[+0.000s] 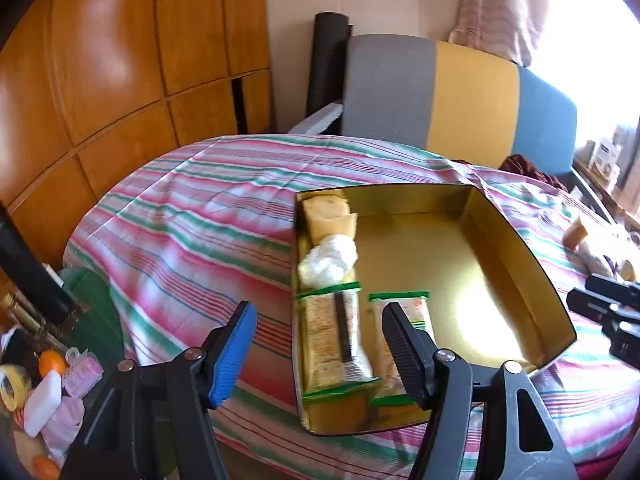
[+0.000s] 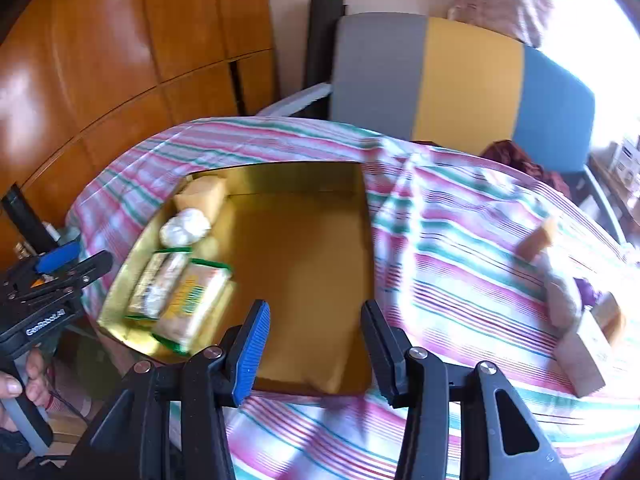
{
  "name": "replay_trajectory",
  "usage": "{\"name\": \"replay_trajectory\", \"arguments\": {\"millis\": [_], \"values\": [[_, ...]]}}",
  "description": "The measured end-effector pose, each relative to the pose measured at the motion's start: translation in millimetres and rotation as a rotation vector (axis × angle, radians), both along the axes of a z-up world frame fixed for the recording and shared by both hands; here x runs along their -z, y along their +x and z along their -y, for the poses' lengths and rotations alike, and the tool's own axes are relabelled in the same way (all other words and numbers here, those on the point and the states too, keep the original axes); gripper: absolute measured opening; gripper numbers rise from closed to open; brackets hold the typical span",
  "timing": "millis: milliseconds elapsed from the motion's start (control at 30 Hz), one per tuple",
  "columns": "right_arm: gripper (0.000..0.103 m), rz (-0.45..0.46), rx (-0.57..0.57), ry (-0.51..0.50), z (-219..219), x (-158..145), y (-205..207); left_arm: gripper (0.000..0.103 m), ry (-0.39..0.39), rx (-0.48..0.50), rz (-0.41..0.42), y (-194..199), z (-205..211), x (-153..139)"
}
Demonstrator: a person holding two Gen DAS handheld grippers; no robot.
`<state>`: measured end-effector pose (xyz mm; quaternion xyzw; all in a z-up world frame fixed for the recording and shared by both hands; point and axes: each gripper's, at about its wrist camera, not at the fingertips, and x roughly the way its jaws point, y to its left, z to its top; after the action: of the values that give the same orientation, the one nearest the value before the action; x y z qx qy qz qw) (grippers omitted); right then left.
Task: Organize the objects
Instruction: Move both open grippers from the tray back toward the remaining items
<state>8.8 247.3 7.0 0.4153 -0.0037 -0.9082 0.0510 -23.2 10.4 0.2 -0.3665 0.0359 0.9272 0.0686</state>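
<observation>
gold tin (image 1: 516,240) on a striped cloth (image 1: 192,216), part filled: two green-edged packets (image 1: 332,336), a white bundle (image 1: 328,260) and a tan pack (image 1: 328,216) line its left wall. tan blocks (image 2: 582,352) wait on the cloth, well apart from the tin. left gripper (image 1: 316,356) and right gripper (image 2: 312,348) both gape, empty. the left gripper's body reads "genrobot.ai"; packet print is blurred.

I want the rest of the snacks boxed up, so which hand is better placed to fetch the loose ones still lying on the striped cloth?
Probably the right gripper. Its fingers are open and empty, and the loose packets lie on its side of the gold tin. The left gripper hovers over the tin's filled end, away from them.
</observation>
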Motion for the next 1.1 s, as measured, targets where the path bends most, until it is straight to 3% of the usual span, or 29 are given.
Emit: {"name": "replay_trajectory", "arguments": {"millis": [233,333,500,633,733,900,1100], "values": [[0.048,0.001,0.133,0.052,-73,-5,12,0.071,-0.016,0.084,-0.015,3,-31,-6],[0.048,-0.003,0.237,0.076,-118,-8,19,0.071,-0.022,0.138,-0.026,4,-51,-10],[0.048,-0.043,0.505,0.079,-212,-14,43,0.071,-0.029,0.221,-0.036,8,-82,-15],[0.048,-0.075,0.763,0.011,-280,-1,74,0.071,-0.04,0.281,-0.034,11,-109,-17],[0.048,-0.048,0.925,-0.189,-320,17,98,0.071,-0.046,0.333,-0.023,12,-132,-18],[0.048,-0.038,0.991,-0.327,-341,28,113,0.071,-0.019,0.413,0.017,14,-172,-19],[0.049,-0.007,0.96,-0.355,-334,33,108,0.071,-0.016,0.501,0.045,12,-225,-19]]}}
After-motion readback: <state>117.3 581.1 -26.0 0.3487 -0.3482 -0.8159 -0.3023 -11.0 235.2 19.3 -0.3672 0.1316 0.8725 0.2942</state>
